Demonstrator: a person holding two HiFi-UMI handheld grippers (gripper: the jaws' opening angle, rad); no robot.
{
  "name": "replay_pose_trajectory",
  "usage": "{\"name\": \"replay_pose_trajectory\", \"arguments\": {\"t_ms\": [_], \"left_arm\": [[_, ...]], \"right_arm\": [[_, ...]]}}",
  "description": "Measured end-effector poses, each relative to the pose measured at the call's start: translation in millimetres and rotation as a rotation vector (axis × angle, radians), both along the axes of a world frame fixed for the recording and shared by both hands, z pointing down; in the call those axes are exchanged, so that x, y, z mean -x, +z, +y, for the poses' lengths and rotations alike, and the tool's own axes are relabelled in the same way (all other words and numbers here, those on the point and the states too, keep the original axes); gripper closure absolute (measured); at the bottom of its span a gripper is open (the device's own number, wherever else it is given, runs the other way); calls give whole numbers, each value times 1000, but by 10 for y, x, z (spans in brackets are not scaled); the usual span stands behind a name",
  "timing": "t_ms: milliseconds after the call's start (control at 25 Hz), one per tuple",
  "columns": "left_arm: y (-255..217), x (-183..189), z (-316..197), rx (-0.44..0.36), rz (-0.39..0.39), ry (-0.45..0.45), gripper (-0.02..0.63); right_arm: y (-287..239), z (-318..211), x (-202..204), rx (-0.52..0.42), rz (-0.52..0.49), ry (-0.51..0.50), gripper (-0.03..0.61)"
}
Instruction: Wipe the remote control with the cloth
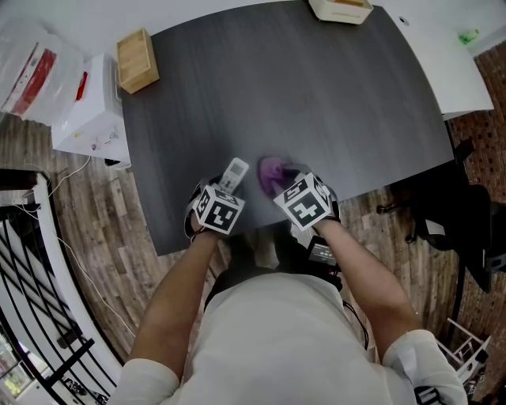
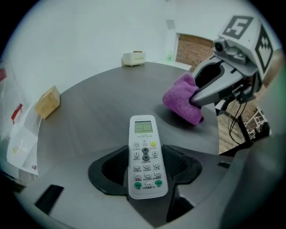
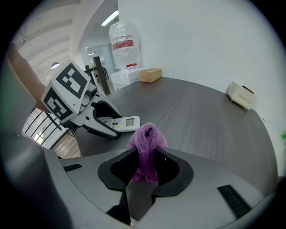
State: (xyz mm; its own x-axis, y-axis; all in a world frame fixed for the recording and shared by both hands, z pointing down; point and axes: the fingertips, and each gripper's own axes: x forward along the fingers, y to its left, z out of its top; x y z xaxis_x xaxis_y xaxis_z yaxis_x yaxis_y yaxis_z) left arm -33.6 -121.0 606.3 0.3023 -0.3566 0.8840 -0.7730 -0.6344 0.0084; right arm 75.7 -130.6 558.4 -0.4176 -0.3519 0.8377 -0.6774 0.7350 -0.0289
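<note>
A white remote control with a small screen lies face up between the jaws of my left gripper, and the pads press on its sides. It is held just over the dark grey table near the front edge. My right gripper is shut on a bunched purple cloth, which sticks up out of the jaws. In the head view the remote control and the cloth are side by side, a little apart. The right gripper view shows the left gripper to the cloth's left.
A wooden box sits at the table's far left corner and a cream device at its far edge. A white carton and plastic bags stand off the table's left side. A black chair is at the right.
</note>
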Motion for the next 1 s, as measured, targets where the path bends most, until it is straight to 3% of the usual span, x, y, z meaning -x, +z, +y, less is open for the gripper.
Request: {"name": "replay_pose_trajectory", "arguments": {"t_ms": [120, 200, 280, 360, 400, 480, 600, 680, 1000], "left_arm": [[0, -42, 23, 32, 53, 13, 374], [-98, -138, 75, 98, 227, -9, 376], [-365, -283, 128, 217, 576, -91, 376], [-731, -342, 93, 348, 989, -240, 377], [-888, -314, 51, 399, 1160, -319, 379], [-1105, -220, -30, 437, 1365, -402, 380], [-1311, -188, -52, 421, 1471, -353, 380], [-1394, -165, -39, 414, 1513, -337, 382], [-1662, 89, -78, 375, 1773, -368, 382]], "right_arm": [[-5, 8, 16, -10, 5, -18, 469], [-40, -25, 6, -25, 5, -21, 470], [-167, -139, -9, -65, -9, -14, 471], [-447, -337, 46, -151, -35, -31, 471], [-627, -443, 112, -208, -45, -54, 471], [-975, -603, 298, -322, -48, -122, 472], [-1289, -583, 631, -452, -39, -256, 474], [-1380, -474, 799, -488, -61, -314, 479], [-1452, -64, 1002, -346, -279, -342, 482]]}}
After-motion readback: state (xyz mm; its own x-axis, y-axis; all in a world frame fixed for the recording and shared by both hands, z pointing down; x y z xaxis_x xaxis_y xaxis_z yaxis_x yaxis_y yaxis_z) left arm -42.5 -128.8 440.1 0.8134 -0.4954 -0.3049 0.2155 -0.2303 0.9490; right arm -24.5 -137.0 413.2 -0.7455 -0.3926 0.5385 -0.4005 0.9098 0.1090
